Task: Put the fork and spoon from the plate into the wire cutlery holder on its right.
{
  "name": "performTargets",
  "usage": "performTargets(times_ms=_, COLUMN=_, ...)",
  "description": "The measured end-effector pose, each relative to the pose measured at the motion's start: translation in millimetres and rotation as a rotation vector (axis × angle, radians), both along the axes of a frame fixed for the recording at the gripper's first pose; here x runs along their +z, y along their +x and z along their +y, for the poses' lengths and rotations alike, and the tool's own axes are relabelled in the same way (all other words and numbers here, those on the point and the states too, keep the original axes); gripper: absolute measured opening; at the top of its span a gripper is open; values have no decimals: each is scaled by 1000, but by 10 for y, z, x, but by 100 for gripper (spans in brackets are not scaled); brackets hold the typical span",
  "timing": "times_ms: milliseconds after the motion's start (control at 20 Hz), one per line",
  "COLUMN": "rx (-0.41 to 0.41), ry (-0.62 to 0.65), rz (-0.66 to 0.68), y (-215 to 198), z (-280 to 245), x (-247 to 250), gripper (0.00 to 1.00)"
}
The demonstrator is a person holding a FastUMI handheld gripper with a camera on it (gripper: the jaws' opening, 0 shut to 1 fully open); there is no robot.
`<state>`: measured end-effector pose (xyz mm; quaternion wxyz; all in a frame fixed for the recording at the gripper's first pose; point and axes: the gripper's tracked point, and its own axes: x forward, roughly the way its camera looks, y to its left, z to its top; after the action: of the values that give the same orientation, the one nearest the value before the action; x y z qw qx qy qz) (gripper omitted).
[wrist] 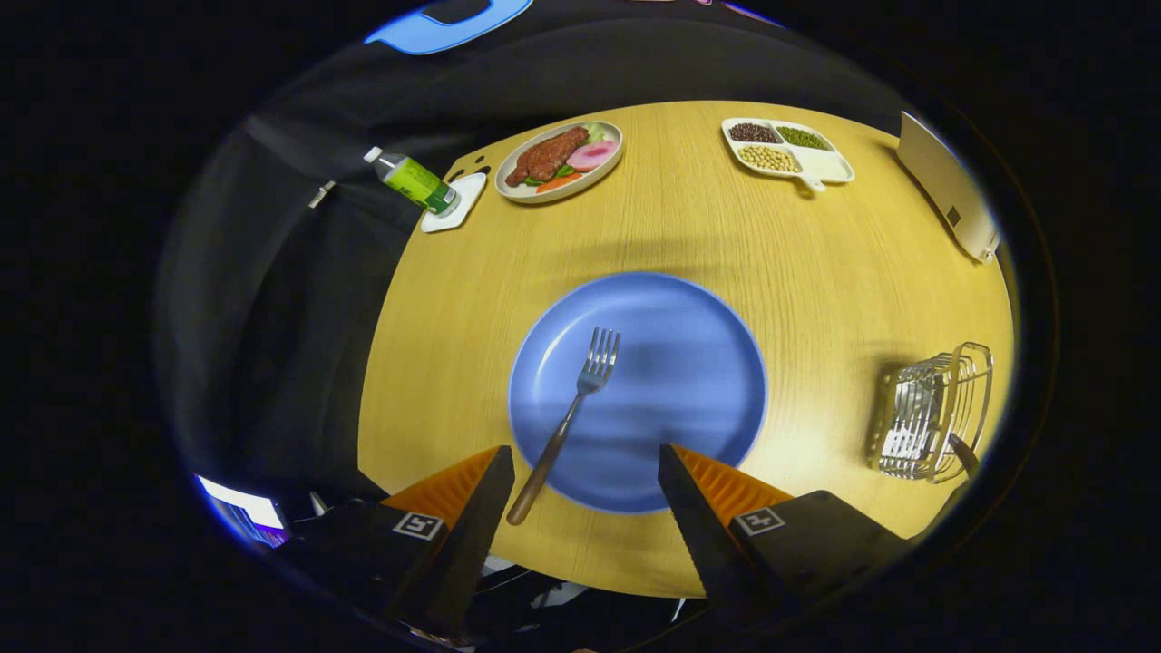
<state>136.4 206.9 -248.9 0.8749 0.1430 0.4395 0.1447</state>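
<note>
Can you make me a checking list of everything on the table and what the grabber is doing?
Surface: round wooden table.
Job's things: fork lying on blue plate, handle over its near rim; wire cutlery holder to the right, a dark handle poking from it; spoon's whereabouts unclear.
Clutter: food plate, divided bean tray, bottle on a white coaster.
Grippers: hand-held gripper open, fork handle between its fingers.
Cables: nothing seen.
Surroundings: black cloth wall.

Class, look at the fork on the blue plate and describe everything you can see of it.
The fork has four silvery metal tines and a brown, wood-like handle. It lies flat and slanted on the blue plate, tines pointing away from the gripper, handle end jutting over the near rim toward the left finger. The jaws stand open, not touching it.
</note>
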Motion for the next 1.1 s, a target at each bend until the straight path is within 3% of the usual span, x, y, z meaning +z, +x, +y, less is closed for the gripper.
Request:
performTargets(times_ms=650, rx=-51, ry=-135, rz=103, y=158, z=181, x=-554, gripper=96)
performTargets(times_ms=1100, rx=-3, ry=-147, rz=163, y=-4, z=153, x=-642, gripper=24)
